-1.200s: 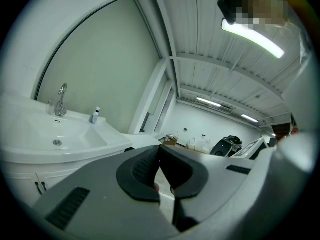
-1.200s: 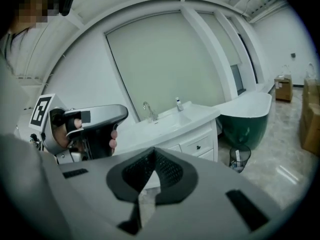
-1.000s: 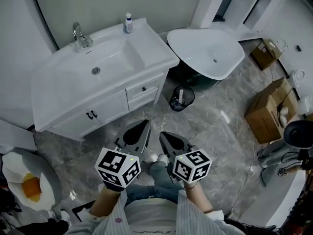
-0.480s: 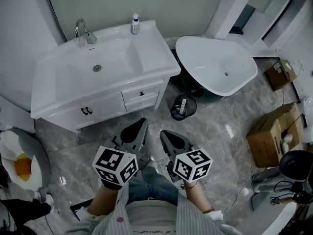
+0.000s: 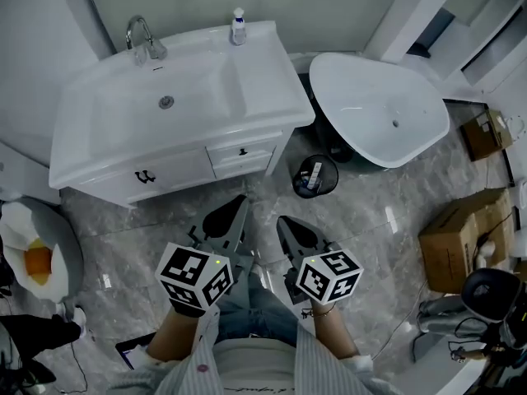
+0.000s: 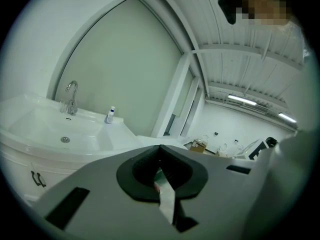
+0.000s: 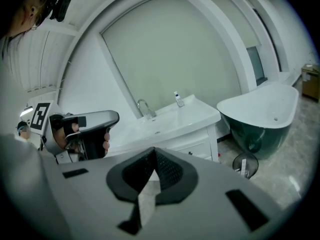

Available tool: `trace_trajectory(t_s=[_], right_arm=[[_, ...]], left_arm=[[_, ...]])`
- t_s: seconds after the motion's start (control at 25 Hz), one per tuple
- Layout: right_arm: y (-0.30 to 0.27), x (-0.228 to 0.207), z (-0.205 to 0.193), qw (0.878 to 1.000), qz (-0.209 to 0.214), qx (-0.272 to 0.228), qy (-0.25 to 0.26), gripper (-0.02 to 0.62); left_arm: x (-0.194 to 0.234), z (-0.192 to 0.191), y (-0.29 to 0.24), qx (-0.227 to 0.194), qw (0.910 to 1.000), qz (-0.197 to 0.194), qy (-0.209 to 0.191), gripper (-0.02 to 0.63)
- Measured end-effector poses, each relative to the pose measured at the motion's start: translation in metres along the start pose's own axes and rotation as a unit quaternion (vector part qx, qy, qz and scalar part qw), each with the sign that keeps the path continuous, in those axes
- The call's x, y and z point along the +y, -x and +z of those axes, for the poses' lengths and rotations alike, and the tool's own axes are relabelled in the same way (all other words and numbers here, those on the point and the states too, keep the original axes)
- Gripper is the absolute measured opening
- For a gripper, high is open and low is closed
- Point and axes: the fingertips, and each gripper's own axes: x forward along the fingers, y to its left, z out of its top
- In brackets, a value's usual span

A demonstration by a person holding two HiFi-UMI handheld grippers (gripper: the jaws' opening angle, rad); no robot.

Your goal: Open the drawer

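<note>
The white vanity (image 5: 107,151) stands ahead, and its small drawer (image 5: 241,152) with a black knob is closed, at the right end under the basin. My left gripper (image 5: 240,201) and right gripper (image 5: 282,220) hang side by side over the floor, short of the vanity front and pointing toward it. Both are shut with nothing between the jaws. In the left gripper view the left gripper (image 6: 160,147) has its jaws meeting at the tip and hides the drawer. In the right gripper view the right gripper (image 7: 154,149) points at the drawer knob (image 7: 190,153), and the left gripper (image 7: 95,119) shows beside it.
A white bathtub (image 5: 375,109) stands right of the vanity, with a black waste bin (image 5: 314,176) on the floor between them. Cardboard boxes (image 5: 461,237) sit at the right. A faucet (image 5: 140,39) and soap bottle (image 5: 238,25) stand on the basin. An egg-shaped cushion (image 5: 33,257) lies at the left.
The view has swung so that the vanity sits squarer ahead and the tub has slid right. Both grippers have travelled along toward the vanity, still shut and side by side.
</note>
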Motion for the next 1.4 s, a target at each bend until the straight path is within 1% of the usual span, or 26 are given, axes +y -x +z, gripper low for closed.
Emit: trace_trajectory(t_s=[0.28,0.6,0.84,1.16,1.4], right_arm=[[-0.032,-0.017,0.015,1.000,-0.004,0.009,-0.006,0.006],[-0.073,-0.027,0.027,1.000,-0.011,0.025,-0.008,0.006],[-0.107,-0.035,0.025,0.999,-0.019,0.038,-0.009,0.006],[-0.148,-0.048,0.011,0.998,-0.038,0.057,-0.003,0.006],[-0.172,-0.063,0.001,0.997,-0.044,0.062,-0.006,0.006]], left_arm=[[0.026,0.001,-0.032,0.017,0.9998,0.000,0.006,0.017],[0.068,0.004,-0.058,0.034,0.9993,0.014,0.012,0.017],[0.095,-0.009,-0.072,0.053,0.9983,0.017,0.016,0.017],[0.126,-0.029,-0.090,0.056,0.9975,0.027,0.031,0.017],[0.148,-0.051,-0.101,0.055,0.9958,0.053,0.051,0.017]])
